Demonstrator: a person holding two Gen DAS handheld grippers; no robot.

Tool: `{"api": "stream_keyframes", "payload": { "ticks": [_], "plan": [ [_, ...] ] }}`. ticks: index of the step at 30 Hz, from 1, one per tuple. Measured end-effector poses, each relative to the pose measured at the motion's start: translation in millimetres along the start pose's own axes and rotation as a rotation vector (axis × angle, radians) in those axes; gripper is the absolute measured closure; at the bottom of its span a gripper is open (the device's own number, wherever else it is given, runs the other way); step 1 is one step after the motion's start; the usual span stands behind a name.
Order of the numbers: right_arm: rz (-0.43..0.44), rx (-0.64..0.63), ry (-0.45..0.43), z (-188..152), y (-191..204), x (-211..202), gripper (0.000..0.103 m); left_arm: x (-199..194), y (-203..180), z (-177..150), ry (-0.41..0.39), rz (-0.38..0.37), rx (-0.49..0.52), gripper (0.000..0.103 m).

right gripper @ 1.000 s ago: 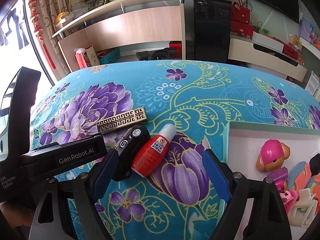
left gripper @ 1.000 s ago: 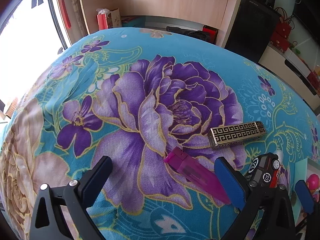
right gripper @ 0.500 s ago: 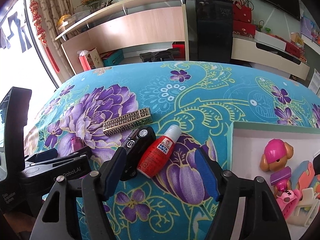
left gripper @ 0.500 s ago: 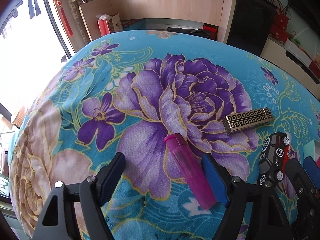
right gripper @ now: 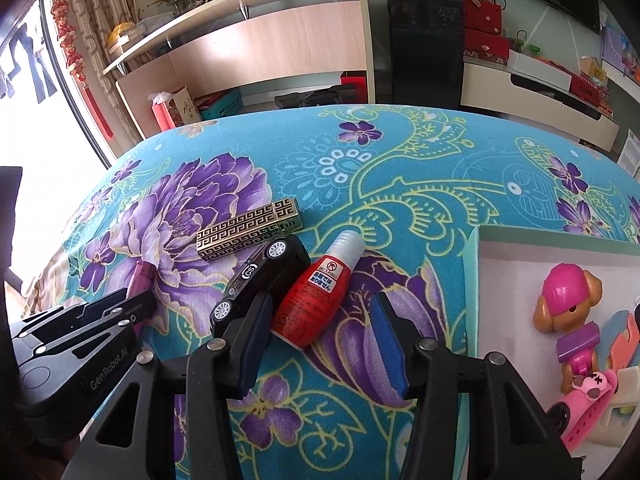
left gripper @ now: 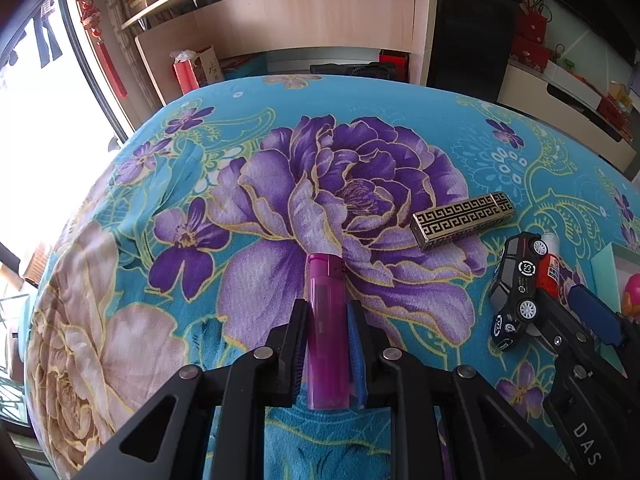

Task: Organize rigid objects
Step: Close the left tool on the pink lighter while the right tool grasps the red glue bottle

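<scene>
My left gripper [left gripper: 326, 312] is shut on a translucent purple lighter [left gripper: 325, 320] lying on the floral cloth. The lighter's top also shows in the right wrist view [right gripper: 140, 278], beside the left gripper [right gripper: 120, 312]. My right gripper [right gripper: 320, 312] is open, its jaws on either side of the lower end of a red glue bottle [right gripper: 316, 296]. A black toy car [right gripper: 260, 280] touches the bottle's left side; it also shows in the left wrist view [left gripper: 516, 288]. A gold patterned box [right gripper: 248, 232] lies just beyond the car, and in the left wrist view [left gripper: 464, 220].
A white tray with a pale green rim [right gripper: 476, 272] sits at the right and holds several toys, among them a pink-helmeted dog figure [right gripper: 568, 296]. Shelving and a black cabinet [right gripper: 416, 40] stand beyond the table's far edge.
My left gripper has moved over the purple lighter and shut on it. My right gripper has moved forward around the red bottle and narrowed, still open.
</scene>
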State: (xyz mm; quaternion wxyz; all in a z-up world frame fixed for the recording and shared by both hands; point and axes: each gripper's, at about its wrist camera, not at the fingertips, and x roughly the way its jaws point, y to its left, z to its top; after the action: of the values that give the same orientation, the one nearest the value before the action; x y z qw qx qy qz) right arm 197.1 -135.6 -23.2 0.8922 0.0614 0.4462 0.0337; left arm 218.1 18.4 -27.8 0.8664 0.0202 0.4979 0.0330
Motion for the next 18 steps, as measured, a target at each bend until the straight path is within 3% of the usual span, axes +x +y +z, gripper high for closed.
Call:
{"api": "stream_keyframes", "payload": {
  "ticks": [5,9,18],
  "plan": [
    [-0.026,-0.019,0.004,-1.0,3.5,3.1,0.054,-4.2,-3.9,-5.0,0.002,0.005,0.012,0.082],
    [-0.014,0.006,0.031,-3.8,1.2,9.8,0.072,-4.8,-2.4,-4.5,0.003,-0.001,0.002,0.082],
    [0.021,0.050,-0.028,1.5,-7.5,-10.8,0.076,-18.1,3.1,-0.7,-0.048,-0.023,-0.025,0.082]
  ]
}}
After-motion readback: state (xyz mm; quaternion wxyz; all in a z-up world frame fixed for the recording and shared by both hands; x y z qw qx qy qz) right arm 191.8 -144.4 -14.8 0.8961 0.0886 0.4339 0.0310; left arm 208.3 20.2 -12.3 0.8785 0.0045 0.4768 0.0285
